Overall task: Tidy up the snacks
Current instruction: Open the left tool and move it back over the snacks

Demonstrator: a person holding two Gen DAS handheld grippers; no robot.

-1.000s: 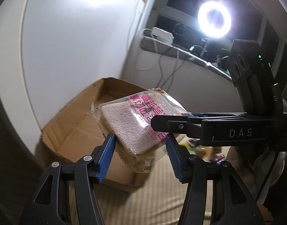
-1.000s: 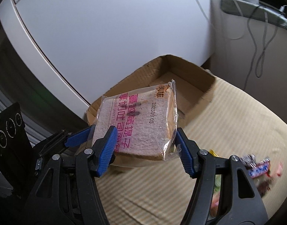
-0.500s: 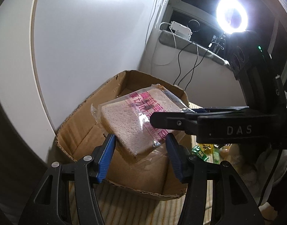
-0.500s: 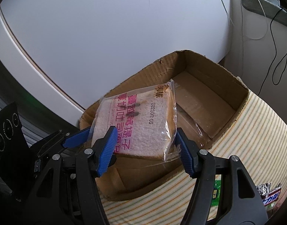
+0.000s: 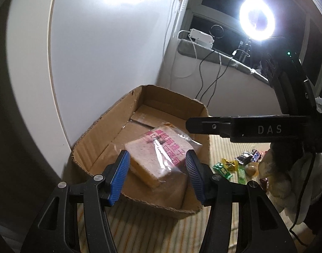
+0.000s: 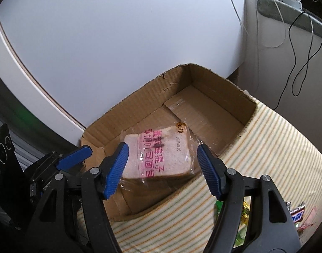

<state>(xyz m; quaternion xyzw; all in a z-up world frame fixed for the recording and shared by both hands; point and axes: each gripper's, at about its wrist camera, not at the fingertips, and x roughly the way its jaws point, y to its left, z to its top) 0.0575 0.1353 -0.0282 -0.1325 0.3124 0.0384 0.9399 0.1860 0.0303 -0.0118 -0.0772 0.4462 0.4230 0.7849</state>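
Note:
A clear-wrapped slice of bread with pink print (image 5: 158,156) (image 6: 158,154) lies tilted inside the open cardboard box (image 5: 171,99) (image 6: 213,80), near its front wall. My right gripper (image 6: 163,166) hovers just above it. Its jaws are opening, and the blue pads stand clear of the wrapper on both sides. My left gripper (image 5: 156,175) is open over the box's near edge, and its pads do not touch the bread. One black finger of the right gripper (image 5: 234,126) crosses the left wrist view. A blue left fingertip (image 6: 74,158) shows at the right view's lower left.
The box sits on a striped mat (image 6: 276,147) against a white panel (image 5: 108,52). Several small snack packets (image 5: 234,166) (image 6: 297,213) lie on the mat right of the box. A ring light (image 5: 257,19) and cables (image 6: 297,52) are behind. A gloved hand (image 5: 287,168) holds the right gripper.
The bread was gripped above the box by the right gripper. Those pads have spread and the bread has dropped into the box. Both grippers have come closer over the box.

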